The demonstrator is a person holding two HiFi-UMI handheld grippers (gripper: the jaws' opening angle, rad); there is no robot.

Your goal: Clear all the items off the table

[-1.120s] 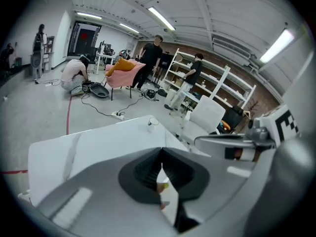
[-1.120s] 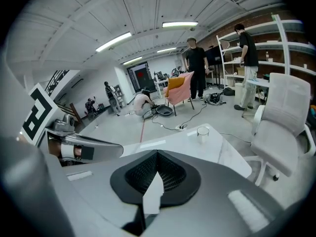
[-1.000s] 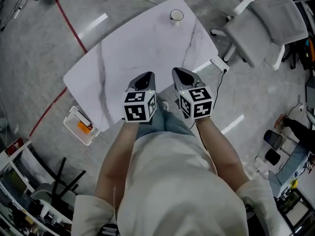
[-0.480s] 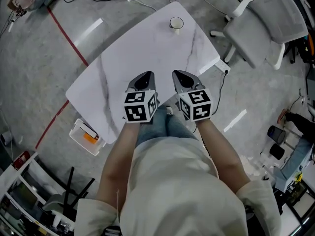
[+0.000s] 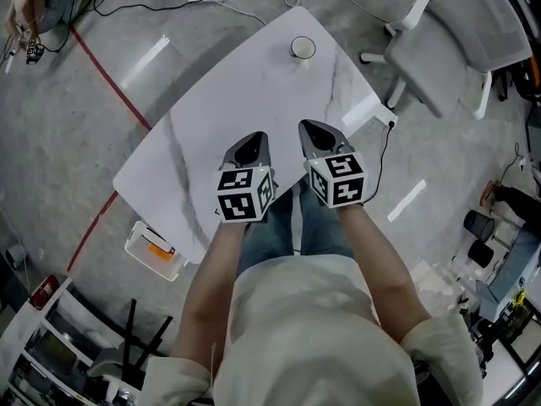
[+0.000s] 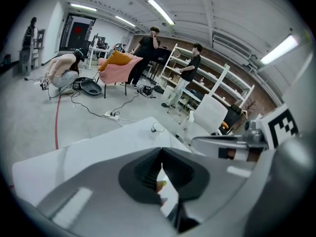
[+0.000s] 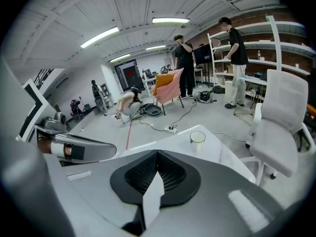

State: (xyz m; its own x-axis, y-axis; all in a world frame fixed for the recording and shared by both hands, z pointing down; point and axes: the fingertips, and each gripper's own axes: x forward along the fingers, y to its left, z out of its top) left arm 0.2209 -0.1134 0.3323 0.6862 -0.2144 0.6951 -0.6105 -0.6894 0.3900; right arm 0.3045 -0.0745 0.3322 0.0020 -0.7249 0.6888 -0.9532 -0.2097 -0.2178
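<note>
We hold the left gripper [image 5: 250,149] and right gripper [image 5: 314,134] closed and empty over the marble table's [image 5: 211,117] near edge. The white cup [image 5: 303,48] stands upper centre, by the far corner. If we arrive with jaws together, we could nudge it over the edge.

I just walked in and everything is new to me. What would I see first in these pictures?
First you would see the left gripper and the right gripper. Both are shut, marked with bold black-and-white squares, and held side by side over the near edge of a white marble table. Next you would see a lone cup at the table's far end, and a white chair on the floor to its right.
</note>
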